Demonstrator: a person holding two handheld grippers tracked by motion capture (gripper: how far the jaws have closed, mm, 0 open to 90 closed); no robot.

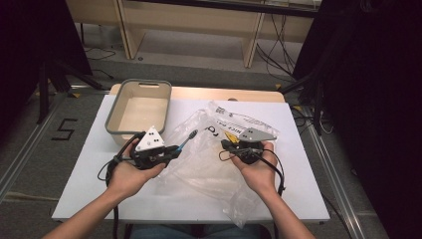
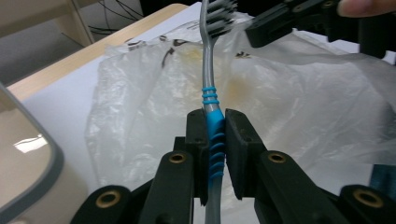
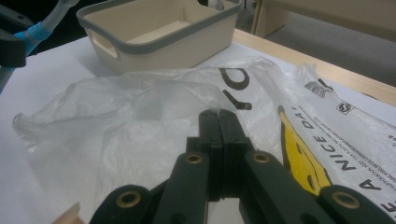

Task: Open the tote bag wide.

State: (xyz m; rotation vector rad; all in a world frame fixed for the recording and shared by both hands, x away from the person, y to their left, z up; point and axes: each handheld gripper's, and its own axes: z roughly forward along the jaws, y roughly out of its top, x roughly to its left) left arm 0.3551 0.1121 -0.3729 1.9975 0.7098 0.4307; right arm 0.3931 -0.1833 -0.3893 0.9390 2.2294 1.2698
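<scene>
My left gripper [image 1: 175,149] [image 2: 215,126] is shut on the blue ribbed handle of a grey and blue toothbrush [image 1: 186,142] [image 2: 208,70]. The brush head points toward the clear plastic bag [image 1: 209,159] [image 2: 303,93] [image 3: 140,121] spread over the middle of the white table. Part of the brush handle [image 3: 37,30] shows at the top left of the right gripper view. My right gripper [image 1: 226,145] [image 3: 217,116] rests on the bag with its jaws pressed together. A raised fold of the bag's film is pinched at its tips.
A cream bin with a grey rim [image 1: 113,112] [image 2: 51,158] [image 3: 163,46] stands at the table's back left, with nothing visible inside. The bag's printed end [image 1: 234,122] [image 3: 327,154] lies toward the back right. Bare white tabletop [image 1: 298,164] borders the bag.
</scene>
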